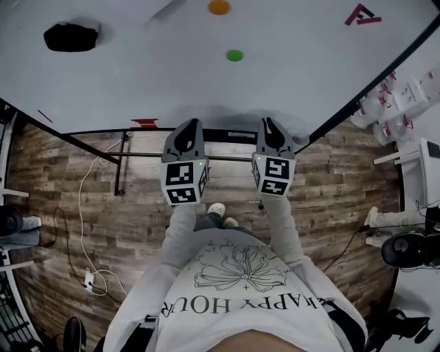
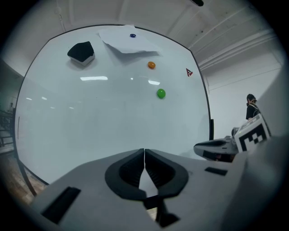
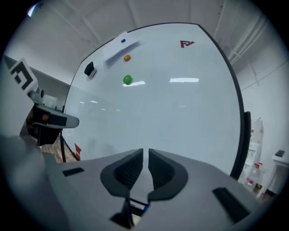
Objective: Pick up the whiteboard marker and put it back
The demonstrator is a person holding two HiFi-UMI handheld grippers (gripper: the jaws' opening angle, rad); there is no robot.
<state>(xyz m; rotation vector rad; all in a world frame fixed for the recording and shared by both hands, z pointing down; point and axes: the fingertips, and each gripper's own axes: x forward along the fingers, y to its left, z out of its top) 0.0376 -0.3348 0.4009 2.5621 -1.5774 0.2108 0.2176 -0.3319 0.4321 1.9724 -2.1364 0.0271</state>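
No whiteboard marker shows plainly in any view. My left gripper (image 1: 191,125) (image 2: 144,151) is shut, its pads touching with nothing between them. My right gripper (image 1: 269,124) (image 3: 145,152) is held beside it; its pads stand a narrow slit apart and hold nothing. Both point at the lower part of the whiteboard (image 1: 172,75) (image 2: 104,117) (image 3: 180,103), just above its black tray rail (image 1: 227,133). Through the hole below the right pads a small dark and blue thing (image 3: 138,207) shows; I cannot tell what it is. A small red thing (image 1: 144,123) (image 3: 77,150) sits at the board's lower edge, left of the grippers.
On the board are a black eraser (image 1: 71,36) (image 2: 81,52), an orange magnet (image 1: 218,7) (image 2: 151,65), a green magnet (image 1: 234,56) (image 3: 127,79) and a sheet of paper (image 2: 128,43). Bottles (image 1: 395,103) stand at the right. Cables (image 1: 82,206) lie on the wooden floor. A person (image 2: 250,106) stands far right.
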